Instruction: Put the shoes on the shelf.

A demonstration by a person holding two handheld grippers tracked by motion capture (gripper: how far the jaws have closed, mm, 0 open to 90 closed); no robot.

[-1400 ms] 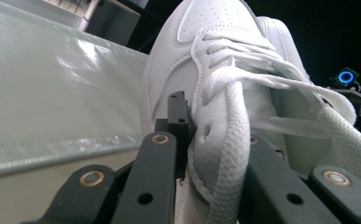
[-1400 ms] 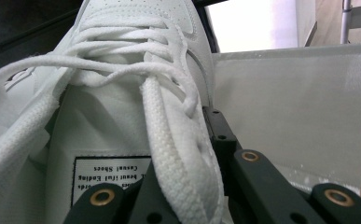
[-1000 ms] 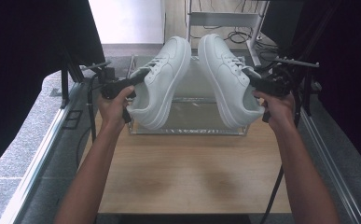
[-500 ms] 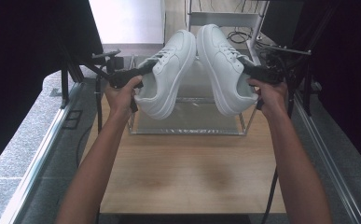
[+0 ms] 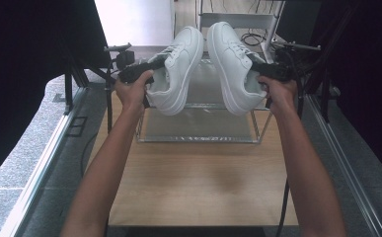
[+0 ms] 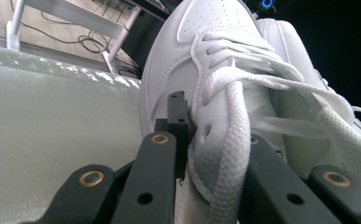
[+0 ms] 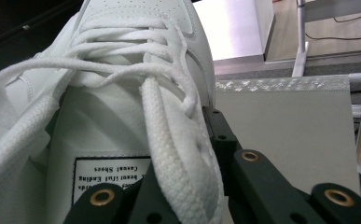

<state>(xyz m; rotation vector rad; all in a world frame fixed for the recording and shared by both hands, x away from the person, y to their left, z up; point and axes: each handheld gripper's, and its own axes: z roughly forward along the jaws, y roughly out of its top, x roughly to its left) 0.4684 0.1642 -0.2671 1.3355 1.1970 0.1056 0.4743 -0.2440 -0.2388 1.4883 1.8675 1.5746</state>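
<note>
So I've got both white sneakers up in the air, toes pointing far: left shoe (image 5: 178,69) pinched at its collar by the left gripper (image 5: 151,66), right shoe (image 5: 235,66) clamped by the right gripper (image 5: 257,69), above the clear rack (image 5: 198,133) on the wooden table (image 5: 193,182).

Two white lace-up sneakers, a left sneaker (image 5: 177,69) and a right sneaker (image 5: 233,64). Two hand-held grippers: the left hand-held gripper (image 5: 151,66) and the right hand-held gripper (image 5: 260,69). One clear rack (image 5: 198,126). One wooden surface (image 5: 198,182).
</note>
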